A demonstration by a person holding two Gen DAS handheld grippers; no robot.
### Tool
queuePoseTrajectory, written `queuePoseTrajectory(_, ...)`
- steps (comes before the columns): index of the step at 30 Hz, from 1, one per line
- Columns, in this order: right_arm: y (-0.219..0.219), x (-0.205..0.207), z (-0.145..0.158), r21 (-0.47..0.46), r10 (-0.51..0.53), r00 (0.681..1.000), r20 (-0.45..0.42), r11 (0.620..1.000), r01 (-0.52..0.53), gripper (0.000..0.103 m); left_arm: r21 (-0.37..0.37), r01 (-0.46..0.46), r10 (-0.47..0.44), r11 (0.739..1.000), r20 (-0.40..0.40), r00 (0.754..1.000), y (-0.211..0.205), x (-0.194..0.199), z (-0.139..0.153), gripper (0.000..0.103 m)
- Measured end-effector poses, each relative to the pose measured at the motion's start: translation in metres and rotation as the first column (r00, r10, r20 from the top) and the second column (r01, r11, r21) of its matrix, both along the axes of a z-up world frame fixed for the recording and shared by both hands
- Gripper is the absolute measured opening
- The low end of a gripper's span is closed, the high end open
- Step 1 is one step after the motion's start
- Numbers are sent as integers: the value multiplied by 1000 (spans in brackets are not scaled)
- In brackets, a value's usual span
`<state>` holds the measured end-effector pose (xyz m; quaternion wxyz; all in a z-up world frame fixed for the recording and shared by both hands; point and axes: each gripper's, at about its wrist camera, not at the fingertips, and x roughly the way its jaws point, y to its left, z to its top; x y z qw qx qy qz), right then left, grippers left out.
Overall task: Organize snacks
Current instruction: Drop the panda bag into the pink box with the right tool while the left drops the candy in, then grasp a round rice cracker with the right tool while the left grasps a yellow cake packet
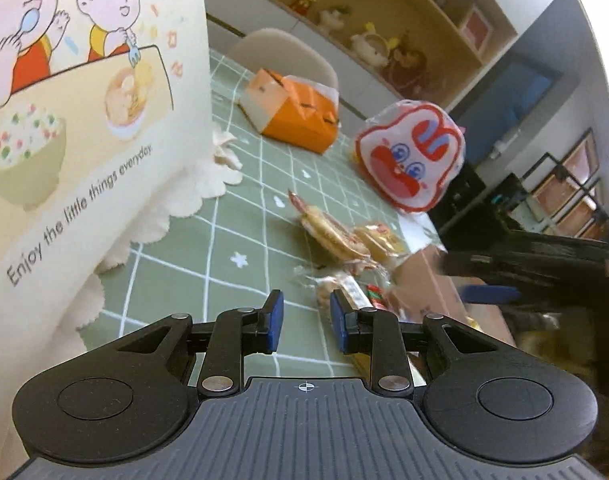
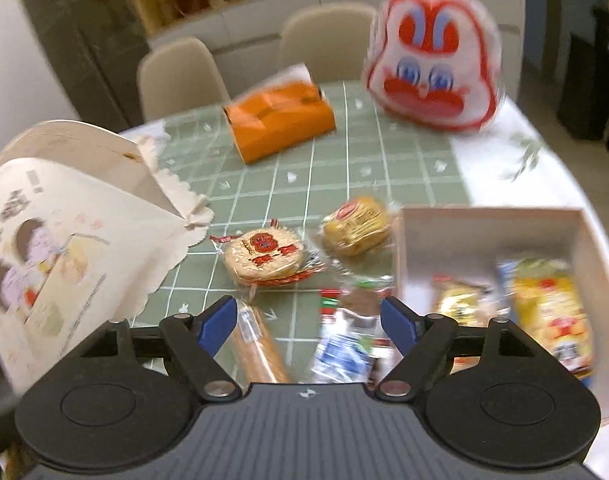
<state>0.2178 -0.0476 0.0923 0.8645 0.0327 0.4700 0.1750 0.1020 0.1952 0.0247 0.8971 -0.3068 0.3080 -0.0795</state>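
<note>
Several wrapped snacks lie on the green checked tablecloth: a round rice cracker, a yellow cake, a long biscuit and a blue-white packet. My right gripper is open low over the blue-white packet, empty. A white box at the right holds several snack packs. My left gripper is open and empty above the cloth, beside a cartoon-printed paper bag. The cracker and cake lie ahead of it. The right gripper's fingers show at its right.
An orange tissue box and a red-and-white rabbit-face bag stand at the far side of the table. The cartoon paper bag stands at the left. Two beige chairs and shelves lie beyond the table.
</note>
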Motion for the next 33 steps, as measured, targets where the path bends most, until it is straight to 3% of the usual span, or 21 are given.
queuePoseTrajectory(3, 24, 9, -25, -96, -37, 999, -20, 995, 35, 75, -3, 40, -40, 999, -4, 999, -6, -3, 1, 29)
queuePoseTrajectory(5, 35, 9, -40, -204, -59, 998, -10, 977, 56, 62, -1, 56, -56, 998, -8, 998, -9, -13, 1, 29)
queuePoseTrajectory(6, 39, 9, -48, -252, -66, 998, -4, 966, 63, 60, 2, 67, -67, 998, -12, 998, -12, -13, 0, 29)
queuePoseTrajectory(8, 44, 4, -55, -324, -70, 996, 55, 942, 84, 53, 3, 85, -85, 996, -20, 996, -16, -14, 0, 29)
queuePoseTrajectory(17, 57, -6, -68, -406, -27, 994, 101, 911, 66, 49, -1, 48, -48, 999, -34, 998, -11, -16, -2, 29)
queuePoseTrajectory(22, 49, -33, -59, -321, 24, 999, 28, 947, -13, 49, -5, 39, -39, 999, -57, 998, -9, -14, -5, 29)
queuePoseTrajectory(26, 33, -44, -42, -171, 97, 991, -90, 979, -111, 48, -10, 31, -32, 999, -50, 998, -10, -16, -4, 29)
queuePoseTrajectory(28, 25, -39, -20, -168, 40, 999, -8, 985, -41, 49, -12, 35, -36, 999, -44, 998, -11, -17, -2, 29)
queuePoseTrajectory(30, 19, -22, 1, -154, -59, 996, 61, 986, 68, 65, -12, 40, -41, 999, -33, 999, -12, -18, 0, 29)
queuePoseTrajectory(31, 15, -8, 9, -125, -113, 991, 69, 985, 121, 78, -12, 39, -40, 999, -31, 999, -12, -18, 0, 29)
queuePoseTrajectory(33, 17, 23, 18, -101, -150, 986, 73, 982, 157, 80, -23, 31, -31, 999, -34, 999, -9, -19, 0, 29)
